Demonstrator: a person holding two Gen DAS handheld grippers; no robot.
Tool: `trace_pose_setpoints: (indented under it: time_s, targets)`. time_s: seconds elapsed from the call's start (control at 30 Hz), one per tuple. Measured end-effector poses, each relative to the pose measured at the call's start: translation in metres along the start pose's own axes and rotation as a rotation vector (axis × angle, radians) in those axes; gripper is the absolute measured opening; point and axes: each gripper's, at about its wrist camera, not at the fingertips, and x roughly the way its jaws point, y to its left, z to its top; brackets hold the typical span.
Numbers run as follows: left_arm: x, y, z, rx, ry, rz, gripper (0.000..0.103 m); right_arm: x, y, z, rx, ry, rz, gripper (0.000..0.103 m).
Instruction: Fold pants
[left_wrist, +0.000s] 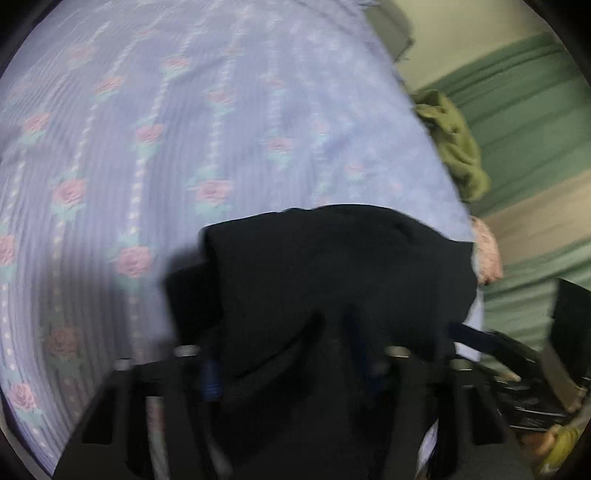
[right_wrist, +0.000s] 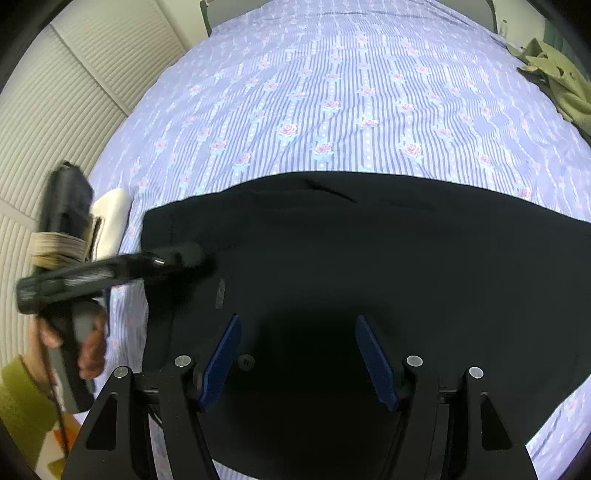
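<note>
One pair of black pants (right_wrist: 369, 258) lies flat on the flowery bed sheet (right_wrist: 332, 92), long way across. The left gripper (right_wrist: 192, 258) pinches the pants' left edge, cloth bunched between its narrow fingers. The right gripper (right_wrist: 299, 354) hangs wide above the pants' middle, holding nothing (two grippers). One green cloth (right_wrist: 561, 81) lies far beyond the pants.

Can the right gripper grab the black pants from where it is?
Probably yes. The right gripper hangs open right above the black pants, with only dark cloth between its blue pads. Nothing blocks it; the left gripper is off at the pants' left edge.
</note>
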Motion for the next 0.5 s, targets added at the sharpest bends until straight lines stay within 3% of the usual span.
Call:
trace_pose_setpoints:
  time_s: [0.03, 0.13, 0.23, 0.37, 0.43, 0.5]
  targets:
    - [-0.002, 0.005, -0.001, -0.022, -0.011, 0.028, 0.018, 0.000, 0.000, 0.002, -0.002, -0.002, -0.002, 0.065]
    - [-0.013, 0.005, -0.009, -0.064, -0.024, -0.001, 0.012, -0.002, 0.002, 0.003, -0.007, -0.006, -0.002, 0.065]
    - [-0.032, -0.005, -0.024, 0.003, -0.034, 0.054, 0.011, -0.009, 0.005, -0.003, -0.022, -0.007, 0.013, 0.065]
    - [-0.022, 0.013, -0.024, -0.035, -0.008, 0.079, 0.012, -0.017, 0.010, -0.012, -0.063, -0.016, -0.012, 0.065]
    - [-0.015, 0.005, -0.022, 0.014, -0.011, 0.130, 0.014, -0.017, 0.011, -0.015, -0.078, -0.013, -0.027, 0.065]
    - [-0.010, -0.007, -0.019, 0.086, -0.019, 0.199, 0.025, -0.019, 0.008, -0.018, -0.072, -0.017, -0.029, 0.065]
